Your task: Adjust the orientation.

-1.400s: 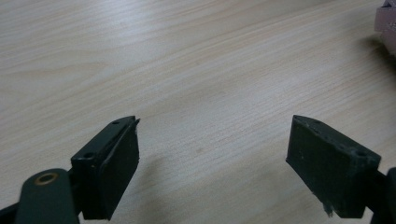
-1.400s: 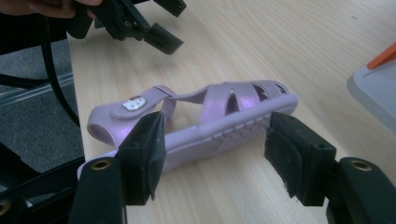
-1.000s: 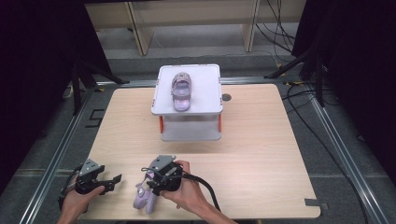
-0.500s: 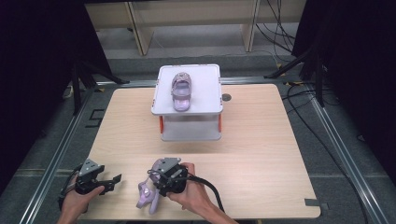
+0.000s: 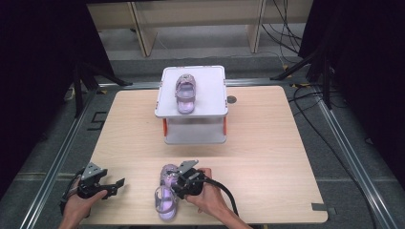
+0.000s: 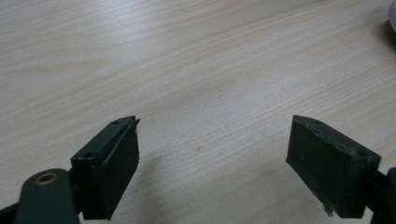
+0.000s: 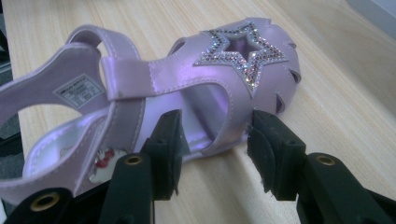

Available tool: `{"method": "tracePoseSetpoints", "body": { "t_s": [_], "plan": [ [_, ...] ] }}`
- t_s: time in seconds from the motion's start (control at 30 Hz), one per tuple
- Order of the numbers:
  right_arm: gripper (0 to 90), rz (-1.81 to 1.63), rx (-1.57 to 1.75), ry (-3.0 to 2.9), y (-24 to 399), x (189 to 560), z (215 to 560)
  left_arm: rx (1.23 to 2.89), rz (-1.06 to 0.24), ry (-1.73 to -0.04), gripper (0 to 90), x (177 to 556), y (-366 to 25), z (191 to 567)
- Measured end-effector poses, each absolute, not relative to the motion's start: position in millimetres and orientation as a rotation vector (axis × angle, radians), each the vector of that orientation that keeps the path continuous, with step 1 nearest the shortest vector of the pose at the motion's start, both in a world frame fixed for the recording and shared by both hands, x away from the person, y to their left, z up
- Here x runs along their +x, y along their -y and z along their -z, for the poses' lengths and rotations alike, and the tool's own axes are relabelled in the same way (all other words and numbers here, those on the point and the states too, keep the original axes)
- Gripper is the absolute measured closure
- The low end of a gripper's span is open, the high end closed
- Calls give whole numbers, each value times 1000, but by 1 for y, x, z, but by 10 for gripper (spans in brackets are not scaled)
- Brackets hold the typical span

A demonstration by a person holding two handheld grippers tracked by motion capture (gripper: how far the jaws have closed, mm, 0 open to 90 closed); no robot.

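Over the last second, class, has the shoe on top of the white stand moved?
No. The shoe sits at the same spot on the white stand, toe toward the person.

The left gripper [image 6: 212, 161] is seen with its two black jaws held wide apart above the light wooden table [image 6: 196, 65], nothing being gripped between them, while a small pale object of unclear identity [image 6: 392, 8] is cut off at the upper right edge.

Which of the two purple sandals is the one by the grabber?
The shiny purple star-trimmed sandal at the table's near edge, beside the right gripper; the other purple sandal sits on the white stand.
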State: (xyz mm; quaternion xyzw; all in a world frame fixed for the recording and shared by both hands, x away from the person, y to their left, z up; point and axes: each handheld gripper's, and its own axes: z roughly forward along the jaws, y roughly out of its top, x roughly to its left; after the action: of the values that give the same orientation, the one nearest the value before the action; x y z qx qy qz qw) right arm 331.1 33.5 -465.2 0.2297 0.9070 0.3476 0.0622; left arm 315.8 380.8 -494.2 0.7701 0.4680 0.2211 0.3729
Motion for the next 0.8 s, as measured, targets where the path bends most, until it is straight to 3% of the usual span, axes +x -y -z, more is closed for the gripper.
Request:
{"method": "tracePoseSetpoints", "body": {
  "t_s": [0.8],
  "plan": [
    [390, -1186, 687, -2717, -27, 310, 436, 1972, -570, -1202, 163, 315, -381, 493]
  ]
}}
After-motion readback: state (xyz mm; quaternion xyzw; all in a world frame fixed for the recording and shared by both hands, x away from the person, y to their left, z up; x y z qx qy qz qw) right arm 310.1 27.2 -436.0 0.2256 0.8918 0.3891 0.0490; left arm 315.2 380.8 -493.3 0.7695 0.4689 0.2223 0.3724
